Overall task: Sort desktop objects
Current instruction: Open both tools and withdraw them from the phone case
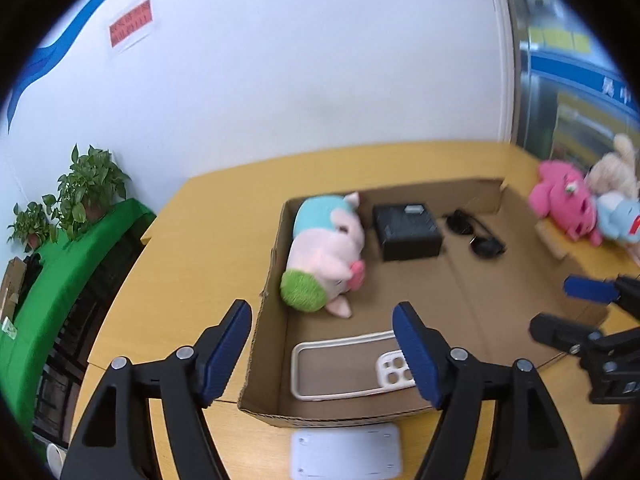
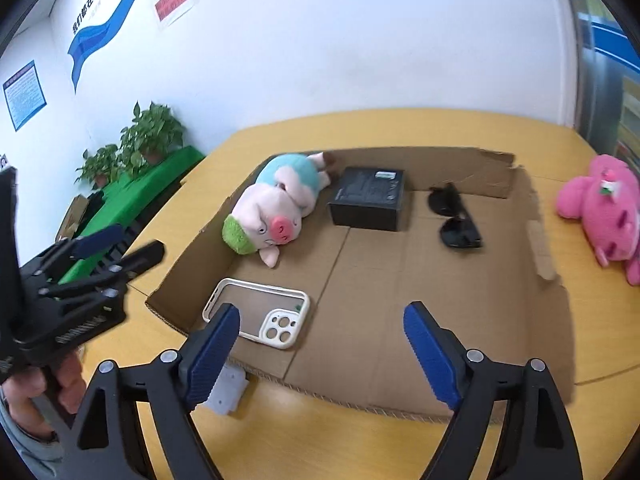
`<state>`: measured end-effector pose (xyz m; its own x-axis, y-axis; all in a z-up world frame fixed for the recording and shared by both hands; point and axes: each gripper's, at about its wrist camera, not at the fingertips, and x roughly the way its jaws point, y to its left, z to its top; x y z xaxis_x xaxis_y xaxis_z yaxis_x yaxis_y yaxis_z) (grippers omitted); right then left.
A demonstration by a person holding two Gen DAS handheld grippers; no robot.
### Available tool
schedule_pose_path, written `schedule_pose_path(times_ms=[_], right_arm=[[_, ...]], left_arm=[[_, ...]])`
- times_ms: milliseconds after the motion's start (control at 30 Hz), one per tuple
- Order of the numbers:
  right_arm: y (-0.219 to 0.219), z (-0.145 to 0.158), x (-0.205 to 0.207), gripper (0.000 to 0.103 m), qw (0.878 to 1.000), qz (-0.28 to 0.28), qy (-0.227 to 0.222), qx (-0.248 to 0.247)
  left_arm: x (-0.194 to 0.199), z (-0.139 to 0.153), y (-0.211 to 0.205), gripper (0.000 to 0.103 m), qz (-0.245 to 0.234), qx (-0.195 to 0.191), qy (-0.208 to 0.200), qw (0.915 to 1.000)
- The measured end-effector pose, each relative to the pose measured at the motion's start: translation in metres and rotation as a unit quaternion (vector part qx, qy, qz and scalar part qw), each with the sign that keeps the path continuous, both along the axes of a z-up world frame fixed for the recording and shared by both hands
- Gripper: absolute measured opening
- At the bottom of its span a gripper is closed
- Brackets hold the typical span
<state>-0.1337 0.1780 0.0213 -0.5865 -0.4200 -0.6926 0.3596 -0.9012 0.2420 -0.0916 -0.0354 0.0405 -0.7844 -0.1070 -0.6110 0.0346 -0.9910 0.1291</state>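
Note:
A shallow cardboard tray (image 1: 480, 300) (image 2: 400, 280) lies on the yellow table. In it are a pig plush (image 1: 326, 256) (image 2: 276, 204), a black box (image 1: 406, 232) (image 2: 370, 198), dark sunglasses (image 1: 474, 232) (image 2: 456, 220) and a white phone case (image 1: 344, 364) (image 2: 260, 312). My left gripper (image 1: 322, 312) hangs open above the tray's near left corner, over the phone case, holding nothing. My right gripper (image 2: 322, 314) is open and empty above the tray's near edge. Each gripper shows in the other's view: the right gripper (image 1: 556, 306), the left gripper (image 2: 128, 244).
A flat white plate-like piece (image 1: 346, 454) (image 2: 226, 394) lies on the table just in front of the tray. A pink plush (image 1: 560, 200) (image 2: 604, 204), a beige plush (image 1: 612, 172) and a blue plush (image 1: 618, 216) sit right of the tray. Potted plants (image 2: 148, 136) stand on a green shelf at left.

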Motion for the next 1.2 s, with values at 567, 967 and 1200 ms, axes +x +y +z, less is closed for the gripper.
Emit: schedule_pose_path(times_ms=[567, 967, 1200], right_arm=[[0.026, 0.027, 0.059, 0.089, 0.996, -0.040, 0.067, 0.039], [0.005, 0.017, 0.071, 0.089, 0.995, -0.023, 0.082, 0.048], [-0.022, -0.014, 0.070, 0.089, 0.997, 0.024, 0.054, 0.044]], left_arm=[[0.063, 0.028, 0.021, 0.078, -0.020, 0.056, 0.046, 0.9972], [0.072, 0.017, 0.008, 0.078, -0.023, 0.061, 0.055, 0.9963], [0.068, -0.015, -0.018, 0.078, -0.017, 0.077, 0.021, 0.9966]])
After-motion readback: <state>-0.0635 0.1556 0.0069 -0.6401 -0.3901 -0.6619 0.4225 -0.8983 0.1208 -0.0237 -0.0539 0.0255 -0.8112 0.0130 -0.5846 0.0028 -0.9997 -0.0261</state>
